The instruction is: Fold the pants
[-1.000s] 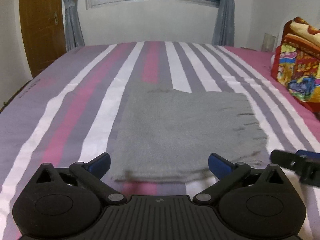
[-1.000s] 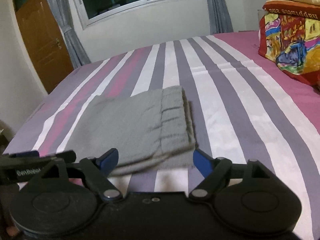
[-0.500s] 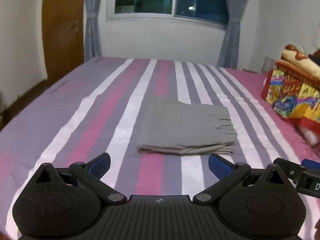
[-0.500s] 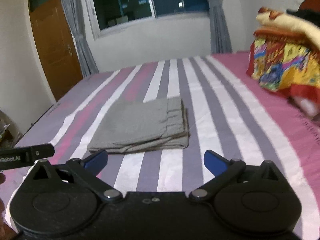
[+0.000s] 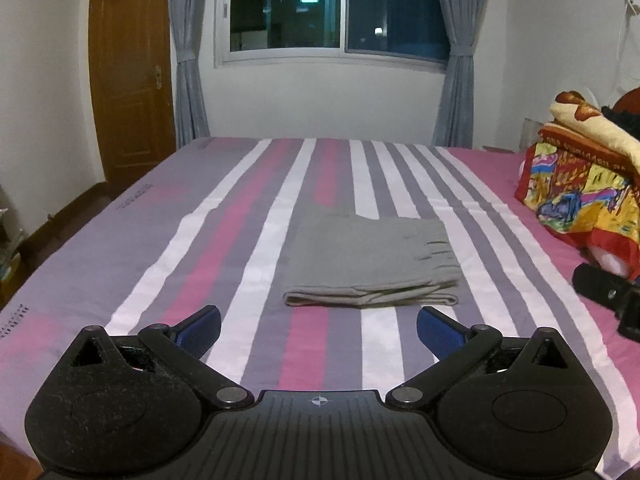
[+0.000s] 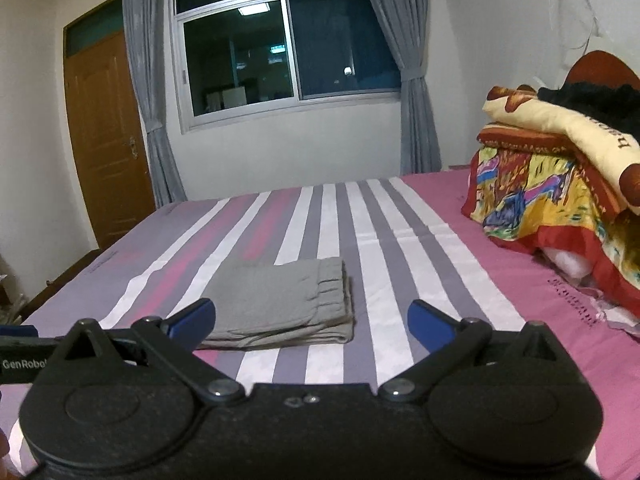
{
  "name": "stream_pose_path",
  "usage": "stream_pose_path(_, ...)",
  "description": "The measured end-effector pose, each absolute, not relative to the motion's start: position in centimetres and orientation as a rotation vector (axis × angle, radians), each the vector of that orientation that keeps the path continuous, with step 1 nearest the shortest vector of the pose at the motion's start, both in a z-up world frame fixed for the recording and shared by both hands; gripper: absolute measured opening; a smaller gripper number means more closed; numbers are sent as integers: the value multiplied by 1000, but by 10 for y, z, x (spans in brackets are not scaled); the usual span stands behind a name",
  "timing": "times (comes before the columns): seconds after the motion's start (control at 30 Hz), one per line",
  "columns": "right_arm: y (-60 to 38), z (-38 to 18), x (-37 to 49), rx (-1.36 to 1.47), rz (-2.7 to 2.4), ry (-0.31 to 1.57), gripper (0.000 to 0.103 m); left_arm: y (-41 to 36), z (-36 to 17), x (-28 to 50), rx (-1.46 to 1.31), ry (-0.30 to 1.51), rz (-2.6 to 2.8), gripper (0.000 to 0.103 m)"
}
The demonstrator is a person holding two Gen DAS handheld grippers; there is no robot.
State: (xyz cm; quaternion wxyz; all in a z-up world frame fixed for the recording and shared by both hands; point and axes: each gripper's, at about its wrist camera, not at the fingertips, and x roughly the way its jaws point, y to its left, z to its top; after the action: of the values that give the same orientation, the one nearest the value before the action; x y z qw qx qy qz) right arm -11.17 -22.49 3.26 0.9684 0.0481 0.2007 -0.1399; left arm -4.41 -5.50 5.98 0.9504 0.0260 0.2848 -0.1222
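While both grippers hang low over the near edge of the bed (image 5: 132, 264), their blue fingers (image 5: 200, 326) are spread wide and hold nothing. The left gripper (image 5: 319, 327) points at the pants (image 5: 370, 258), and the right gripper (image 6: 311, 324) points just to the right of them. The pants are gray and folded into a neat flat stack. They lie near the middle of the bed, on the pink, white and purple stripes, apart from both grippers. Off to the right sits a pile of bright blankets (image 6: 560, 184). Far back are a wall, a dark window (image 5: 340, 4) with gray curtains (image 5: 186, 60), and a brown door (image 5: 128, 76).
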Motion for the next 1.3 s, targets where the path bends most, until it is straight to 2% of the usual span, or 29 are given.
stream_pose_path(1.3, -222, 28, -102, 58, -293, 430, 103, -59, 61, -42, 74, 574, -237, 103)
